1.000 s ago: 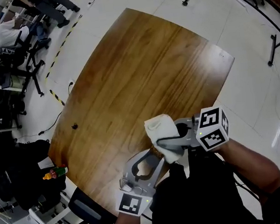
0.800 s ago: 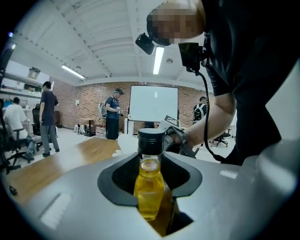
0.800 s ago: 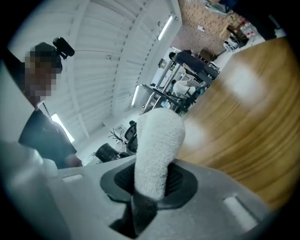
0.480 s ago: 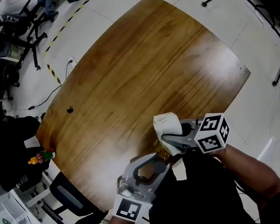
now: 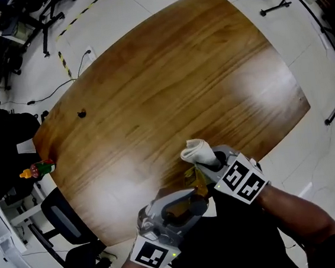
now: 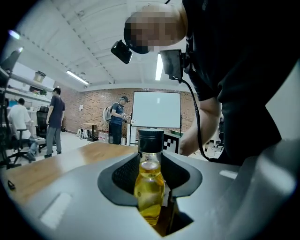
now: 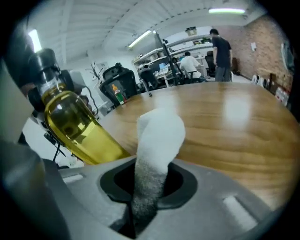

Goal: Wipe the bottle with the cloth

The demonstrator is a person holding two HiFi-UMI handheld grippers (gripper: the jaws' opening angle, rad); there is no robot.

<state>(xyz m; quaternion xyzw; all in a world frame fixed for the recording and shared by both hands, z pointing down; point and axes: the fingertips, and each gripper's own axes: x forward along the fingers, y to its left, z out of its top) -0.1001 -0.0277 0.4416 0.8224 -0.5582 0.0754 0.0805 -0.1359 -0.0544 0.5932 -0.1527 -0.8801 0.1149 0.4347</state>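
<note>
Left gripper [image 5: 185, 200] has its jaws partway closed on the single bottle [image 6: 149, 187] of yellow liquid with a black cap, holding it over the table's [image 5: 168, 83] near edge. Right gripper [image 7: 149, 190] is pinched narrow on the single white cloth [image 7: 159, 136]. The cloth's folded end sticks out just beside the bottle, over that same table edge. Two grippers, one bottle, one cloth.

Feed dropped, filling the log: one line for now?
left tongs: shut on bottle | right tongs: shut on cloth | cloth beside bottle, contact unclear
</note>
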